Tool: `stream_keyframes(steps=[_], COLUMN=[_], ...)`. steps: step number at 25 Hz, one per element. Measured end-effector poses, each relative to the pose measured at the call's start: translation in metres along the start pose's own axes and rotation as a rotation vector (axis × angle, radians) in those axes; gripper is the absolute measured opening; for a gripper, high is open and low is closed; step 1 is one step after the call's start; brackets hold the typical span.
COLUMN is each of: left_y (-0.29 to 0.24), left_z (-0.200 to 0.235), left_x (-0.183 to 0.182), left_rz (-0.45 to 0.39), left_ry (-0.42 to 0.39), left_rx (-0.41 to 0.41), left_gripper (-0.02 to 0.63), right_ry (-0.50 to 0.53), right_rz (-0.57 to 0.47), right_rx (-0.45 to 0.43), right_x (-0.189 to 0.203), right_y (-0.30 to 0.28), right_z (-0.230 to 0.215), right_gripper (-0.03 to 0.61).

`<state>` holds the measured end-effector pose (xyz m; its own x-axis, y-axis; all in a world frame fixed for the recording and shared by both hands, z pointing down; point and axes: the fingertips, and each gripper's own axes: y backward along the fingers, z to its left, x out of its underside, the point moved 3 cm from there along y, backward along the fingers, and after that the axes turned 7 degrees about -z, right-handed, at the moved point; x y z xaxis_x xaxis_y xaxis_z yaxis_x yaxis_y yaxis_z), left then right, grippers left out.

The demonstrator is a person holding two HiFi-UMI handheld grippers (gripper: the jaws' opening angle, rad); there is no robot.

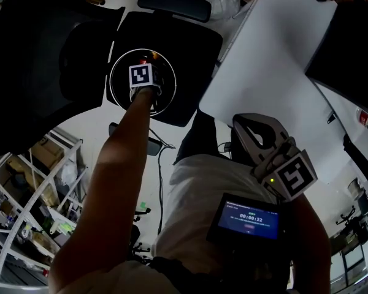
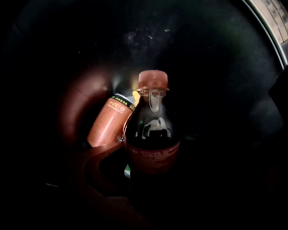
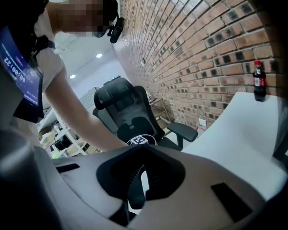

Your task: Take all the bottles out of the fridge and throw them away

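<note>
My left gripper (image 1: 142,78) reaches straight down into a round black bin (image 1: 118,100) on the floor. In the left gripper view a dark cola bottle (image 2: 152,133) with a red cap and red label sits between the jaws, cap pointing down into the bin; the left gripper (image 2: 151,174) is shut on it. An orange bottle (image 2: 108,121) lies inside the bin beside it. My right gripper (image 1: 260,141) hovers near the white table (image 1: 276,60), shut with nothing in it (image 3: 137,188). Another cola bottle (image 3: 259,80) stands on the table by the brick wall.
A black office chair (image 1: 172,5) stands right behind the bin. White shelving (image 1: 30,207) with small items is at the left. A brick wall (image 3: 197,42) runs behind the table. A small screen (image 1: 250,220) hangs on the person's chest.
</note>
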<state>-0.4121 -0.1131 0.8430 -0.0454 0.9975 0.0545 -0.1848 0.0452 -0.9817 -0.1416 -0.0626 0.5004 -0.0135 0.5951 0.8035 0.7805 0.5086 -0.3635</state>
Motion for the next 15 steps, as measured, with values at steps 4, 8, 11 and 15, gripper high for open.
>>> stream_keyframes(steps=[4, 8, 11, 15], left_y=[-0.004, -0.006, -0.007, -0.01], left_z=[0.006, 0.003, 0.005, 0.011], left_x=[-0.002, 0.002, 0.004, 0.007], left_rz=[-0.015, -0.002, 0.004, 0.017], left_ry=[-0.004, 0.021, 0.043, 0.032], left_rx=[-0.008, 0.001, 0.013, -0.023], left_gripper=[0.328, 0.328, 0.328, 0.328], right_ry=[0.017, 0.016, 0.01, -0.01], right_rz=[0.009, 0.066, 0.118, 0.218], right_rx=[-0.022, -0.068, -0.125, -0.169], right_x=[0.004, 0.018, 0.029, 0.05], right_y=[-0.033, -0.085, -0.121, -0.155], right_z=[-0.009, -0.008, 0.002, 0.008], right_gripper=[0.003, 0.003, 0.003, 0.003])
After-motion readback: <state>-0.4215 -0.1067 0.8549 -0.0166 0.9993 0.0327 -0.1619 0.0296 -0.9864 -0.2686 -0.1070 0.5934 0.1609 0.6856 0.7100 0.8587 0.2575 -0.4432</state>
